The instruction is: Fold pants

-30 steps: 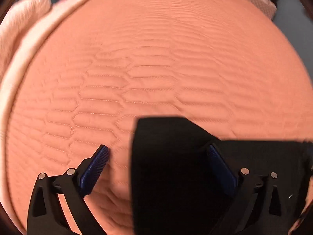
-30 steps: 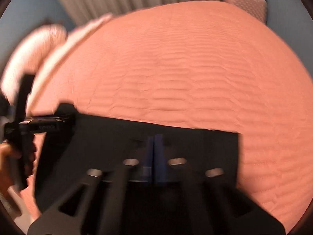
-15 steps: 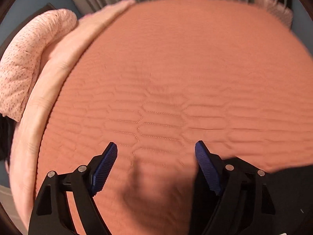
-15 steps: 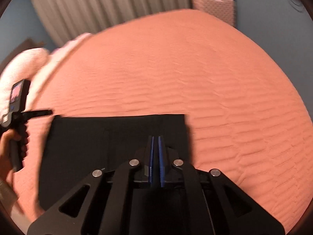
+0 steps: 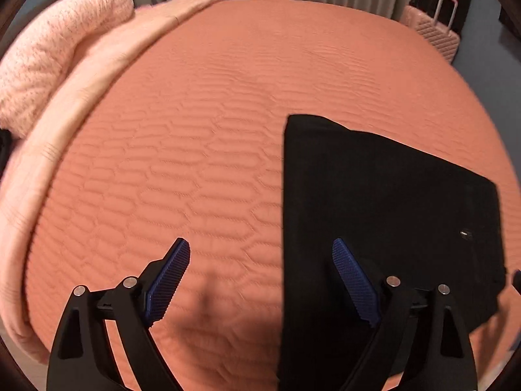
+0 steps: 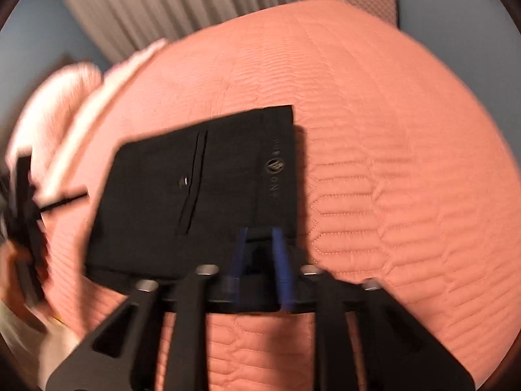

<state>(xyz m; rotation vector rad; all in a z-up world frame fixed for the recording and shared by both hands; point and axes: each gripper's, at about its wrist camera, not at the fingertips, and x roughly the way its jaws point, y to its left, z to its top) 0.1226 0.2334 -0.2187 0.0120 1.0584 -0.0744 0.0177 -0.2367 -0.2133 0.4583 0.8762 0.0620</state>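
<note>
Since the black pants (image 5: 384, 202) lie folded flat on the bed (image 5: 195, 150), they'll handle soft, light, floppy w/ no stiffness; best pinched at a corner or folded edge. Left gripper (image 5: 260, 273): jaws wide apart, nothing between, pants' edge under right jaw. Right gripper (image 6: 259, 251): jaws opening over pants' near edge, not pressing. Knit blanket (image 5: 49, 55) and suitcase (image 5: 433, 29) sit well beyond jaws; nothing blocks.

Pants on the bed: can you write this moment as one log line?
pants: folded flat on bedspread | left gripper: opening, empty | right gripper: opening, nothing gripped
</note>
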